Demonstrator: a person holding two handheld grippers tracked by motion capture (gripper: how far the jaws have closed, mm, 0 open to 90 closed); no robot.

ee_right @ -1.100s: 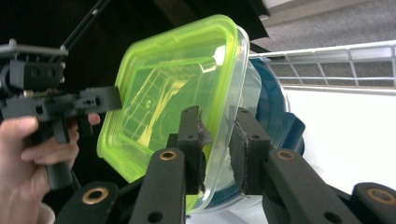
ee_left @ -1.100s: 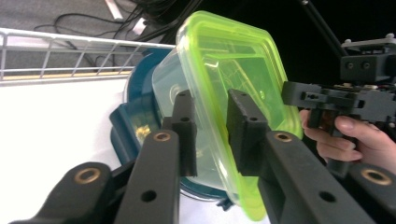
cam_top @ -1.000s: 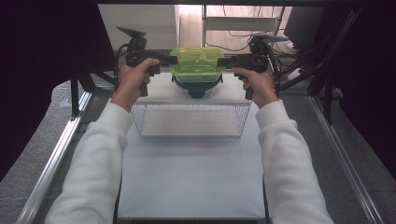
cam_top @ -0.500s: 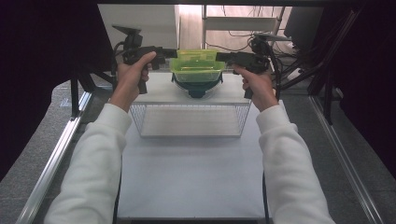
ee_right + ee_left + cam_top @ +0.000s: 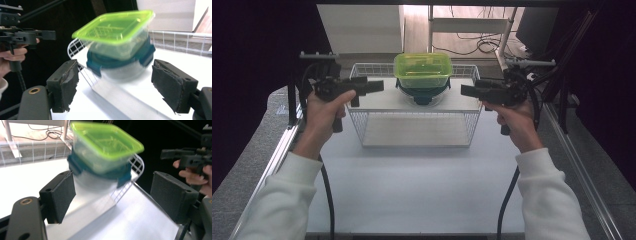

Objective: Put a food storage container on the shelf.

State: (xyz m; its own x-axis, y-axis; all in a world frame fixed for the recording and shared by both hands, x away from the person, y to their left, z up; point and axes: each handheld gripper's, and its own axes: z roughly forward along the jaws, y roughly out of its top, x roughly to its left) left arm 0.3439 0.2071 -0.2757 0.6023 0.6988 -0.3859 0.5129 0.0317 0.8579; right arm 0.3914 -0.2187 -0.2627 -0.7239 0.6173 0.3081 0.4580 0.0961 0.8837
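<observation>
Two grippers, and both stand clear of the stack: the left gripper (image 5: 379, 86) and the right gripper (image 5: 464, 90) flank the green-lidded container (image 5: 422, 69) from either side, jaws spread wide after just opening, with nothing between the pads. That container sits on a round bowl with a dark teal clip lid (image 5: 422, 92), and the pair rests on the white shelf (image 5: 452, 102) of the wire rack (image 5: 416, 129), at its back middle. From the left gripper view the container (image 5: 106, 143) looks tilted on the bowl, though blur makes that hard to judge. The step in hand looks like a release and withdrawal. Done well, each hand backs straight outward, level, keeping the pads off the lid edges so the top container isn't nudged off.
</observation>
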